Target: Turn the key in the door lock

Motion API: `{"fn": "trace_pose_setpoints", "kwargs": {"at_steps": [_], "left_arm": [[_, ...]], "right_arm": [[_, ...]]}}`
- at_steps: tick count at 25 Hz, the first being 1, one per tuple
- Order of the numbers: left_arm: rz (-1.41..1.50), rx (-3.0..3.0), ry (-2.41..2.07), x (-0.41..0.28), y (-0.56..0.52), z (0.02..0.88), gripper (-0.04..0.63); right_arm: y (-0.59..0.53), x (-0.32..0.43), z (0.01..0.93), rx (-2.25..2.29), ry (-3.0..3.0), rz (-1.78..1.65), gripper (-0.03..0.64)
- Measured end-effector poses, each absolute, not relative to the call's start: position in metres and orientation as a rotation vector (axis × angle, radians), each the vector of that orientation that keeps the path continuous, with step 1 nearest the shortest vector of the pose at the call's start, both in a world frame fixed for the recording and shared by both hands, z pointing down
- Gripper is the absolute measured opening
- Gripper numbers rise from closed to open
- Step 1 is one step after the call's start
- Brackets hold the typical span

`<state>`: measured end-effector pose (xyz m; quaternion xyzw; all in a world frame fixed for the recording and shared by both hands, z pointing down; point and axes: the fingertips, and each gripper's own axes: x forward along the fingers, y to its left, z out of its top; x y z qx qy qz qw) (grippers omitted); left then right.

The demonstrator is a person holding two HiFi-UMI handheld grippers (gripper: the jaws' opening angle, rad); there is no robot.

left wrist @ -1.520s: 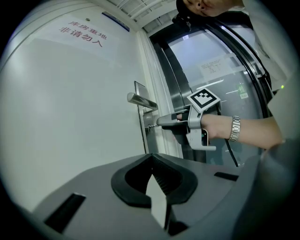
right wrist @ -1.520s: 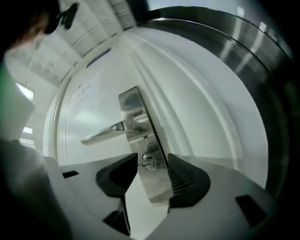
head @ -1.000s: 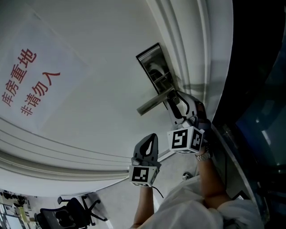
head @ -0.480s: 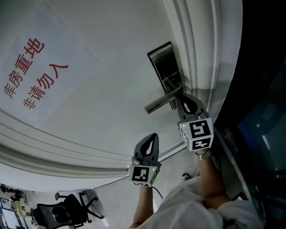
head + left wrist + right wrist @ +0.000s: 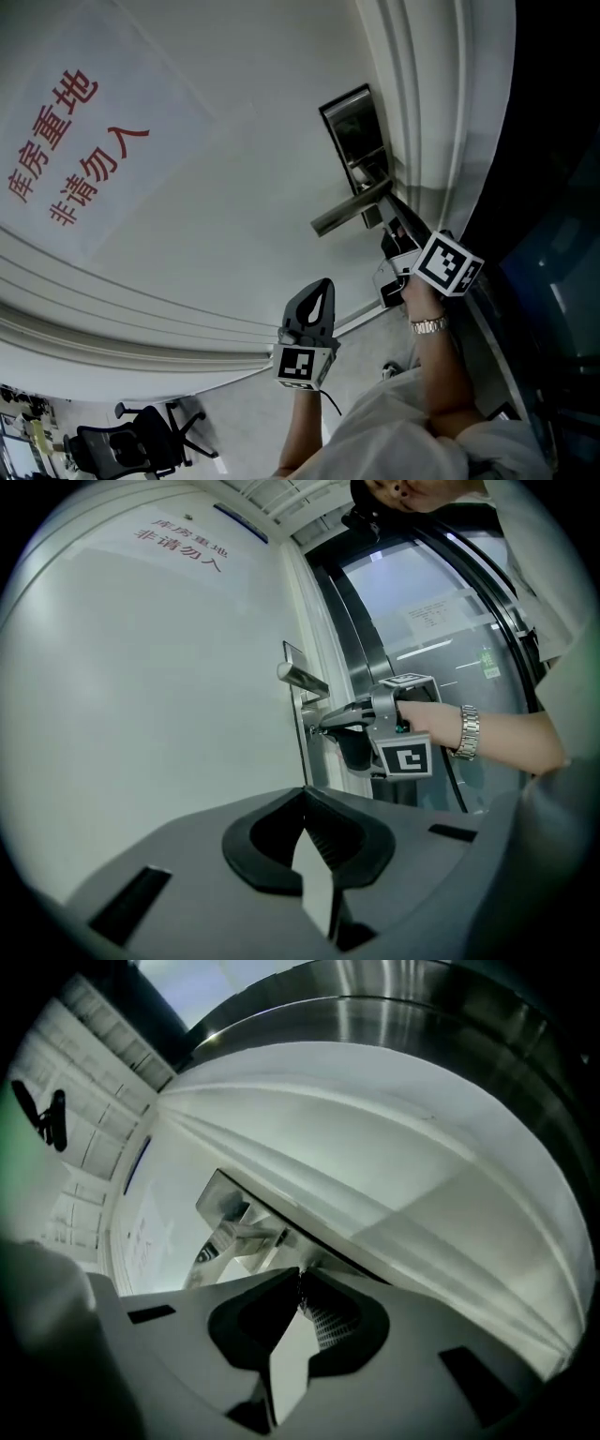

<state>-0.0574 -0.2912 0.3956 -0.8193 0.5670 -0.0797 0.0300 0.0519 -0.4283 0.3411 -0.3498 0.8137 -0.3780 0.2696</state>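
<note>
Right gripper: jaws just been closing, tips pinched together at low end of door lock, right under lever handle. Key too small to see between tips; likely there, in lock.

Left gripper: jaws together, nothing in them, well apart from lock.

To do well: keep pinch tight, roll wrist only, no pull, no push sideways.

Key likely sticks straight out from door, its long way in line with right gripper.
</note>
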Motion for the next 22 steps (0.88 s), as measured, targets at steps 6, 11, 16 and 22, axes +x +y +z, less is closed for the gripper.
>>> {"fn": "trace_pose_setpoints", "kwargs": {"at_steps": [6,11,16,22], "left_arm": [[-0.234,-2.534,1.739,-0.059,-0.292,0.395,0.003],[-0.228,-2.543,1.723,-0.059,-0.295,0.396,0.003],[-0.214,-2.554,1.706,-0.057,-0.296,0.395,0.003],[-0.183,-2.582,1.701,-0.057,-0.301,0.397,0.005]], "right_arm": [[-0.429,0.053,0.342,-0.867,2.090,-1.111,0.015],[-0.431,0.055,0.345,-0.768,1.955,-1.247,0.028],[-0.427,0.058,0.339,-0.845,2.131,-1.049,0.053],[-0.417,0.066,0.311,-0.909,2.420,-0.606,0.140]]}}
